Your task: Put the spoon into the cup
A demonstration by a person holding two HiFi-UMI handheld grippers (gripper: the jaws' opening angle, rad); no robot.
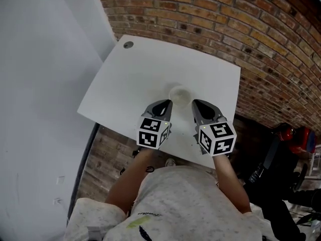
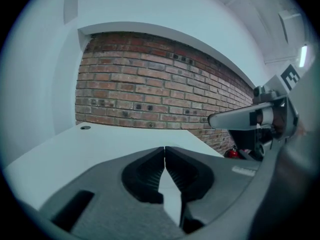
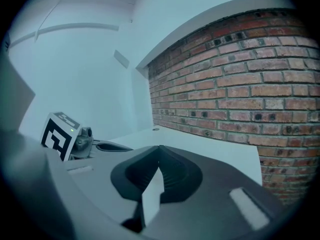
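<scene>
A pale, low cup (image 1: 179,94) stands on the white table (image 1: 135,79) near its front edge, just beyond both grippers. The left gripper (image 1: 167,103) points at the cup's left side and the right gripper (image 1: 196,103) at its right side. In the left gripper view the left gripper (image 2: 164,148) has its jaws pressed together with nothing between them. The right gripper (image 3: 159,148) is shut and empty as well. I see no spoon in any view. The cup is hidden in both gripper views.
A round grommet (image 1: 128,44) sits at the table's far left corner. A brick wall (image 1: 210,19) runs behind the table and a white wall (image 1: 40,84) stands to the left. A red object (image 1: 288,132) and dark gear lie on the floor at right.
</scene>
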